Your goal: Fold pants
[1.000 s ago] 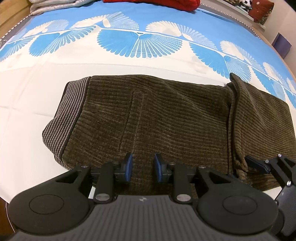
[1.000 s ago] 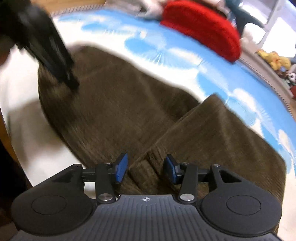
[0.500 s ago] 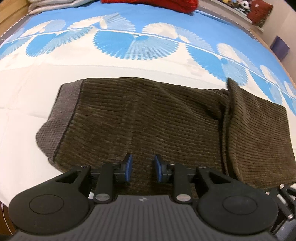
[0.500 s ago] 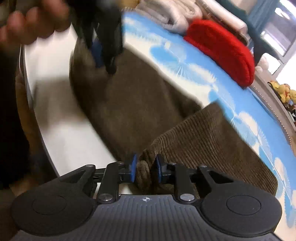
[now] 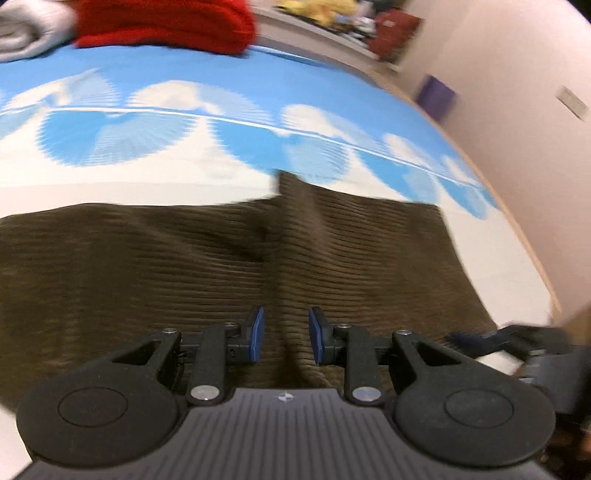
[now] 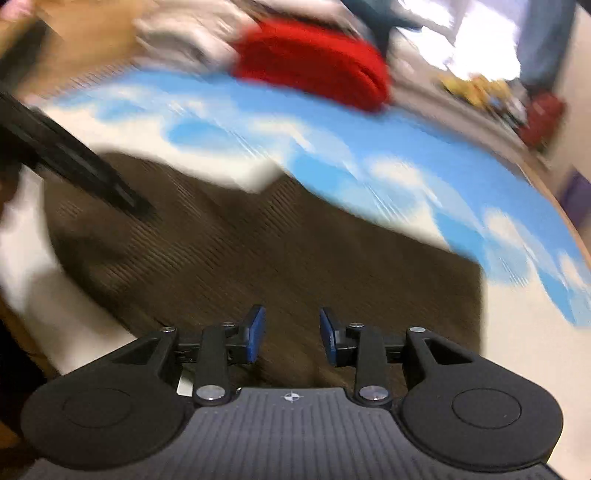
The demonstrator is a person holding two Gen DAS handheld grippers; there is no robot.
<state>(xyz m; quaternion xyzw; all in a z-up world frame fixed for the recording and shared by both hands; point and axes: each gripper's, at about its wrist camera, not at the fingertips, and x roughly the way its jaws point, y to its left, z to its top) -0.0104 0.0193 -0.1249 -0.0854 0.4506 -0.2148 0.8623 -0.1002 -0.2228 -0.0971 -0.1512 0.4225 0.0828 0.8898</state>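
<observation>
Brown corduroy pants (image 5: 155, 273) lie flat across a bed, with a raised fold ridge (image 5: 291, 258) running toward my left gripper. My left gripper (image 5: 284, 338) is open, its blue pads on either side of the ridge near the pants' near edge. The pants also show in the right wrist view (image 6: 295, 251). My right gripper (image 6: 291, 332) is open and empty over the cloth. The right gripper shows blurred in the left wrist view (image 5: 517, 339) at the right edge; the left gripper shows as a dark bar in the right wrist view (image 6: 74, 162).
The bedsheet (image 5: 184, 122) is blue and white with a fan pattern. A red knit item (image 5: 166, 18) and grey-white folded cloth (image 5: 26, 26) lie at the far edge. A wall (image 5: 517, 110) stands to the right. Both views are motion-blurred.
My right gripper was shut on the pants' edge half a second ago and has opened and let go. My left gripper has moved right along the pants, to the fold ridge.
</observation>
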